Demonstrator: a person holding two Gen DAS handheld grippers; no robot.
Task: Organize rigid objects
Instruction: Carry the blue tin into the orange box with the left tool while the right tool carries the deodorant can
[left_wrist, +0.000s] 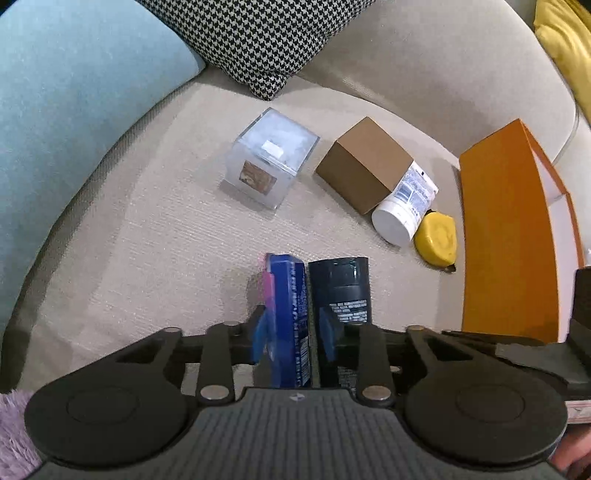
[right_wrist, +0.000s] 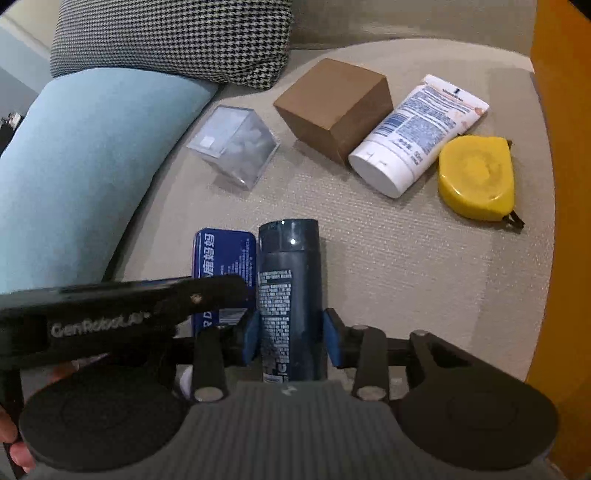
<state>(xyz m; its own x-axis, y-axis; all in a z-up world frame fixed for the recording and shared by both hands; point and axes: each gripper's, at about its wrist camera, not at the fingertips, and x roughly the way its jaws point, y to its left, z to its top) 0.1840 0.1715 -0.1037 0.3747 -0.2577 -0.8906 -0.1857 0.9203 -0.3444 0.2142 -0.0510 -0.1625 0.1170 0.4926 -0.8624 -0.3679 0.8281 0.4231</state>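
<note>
A blue tin (left_wrist: 290, 295) and a dark blue bottle (left_wrist: 340, 284) lie side by side on the beige sofa seat (left_wrist: 147, 240). My left gripper (left_wrist: 291, 326) is shut on the tin, with a blue pad against each of its sides. In the right wrist view my right gripper (right_wrist: 291, 334) is shut on the bottle (right_wrist: 290, 280), both pads pressed to its lower body. There the left gripper's black arm crosses over the tin (right_wrist: 225, 254) and hides its near half.
Farther back sit a clear cube box (left_wrist: 271, 158), a brown cardboard box (left_wrist: 364, 164), a white tube (left_wrist: 404, 206) and a yellow tape measure (left_wrist: 436, 238). An orange box (left_wrist: 506, 229) stands on the right. A light blue cushion (left_wrist: 74, 110) and a houndstooth cushion (left_wrist: 258, 40) border the left and back.
</note>
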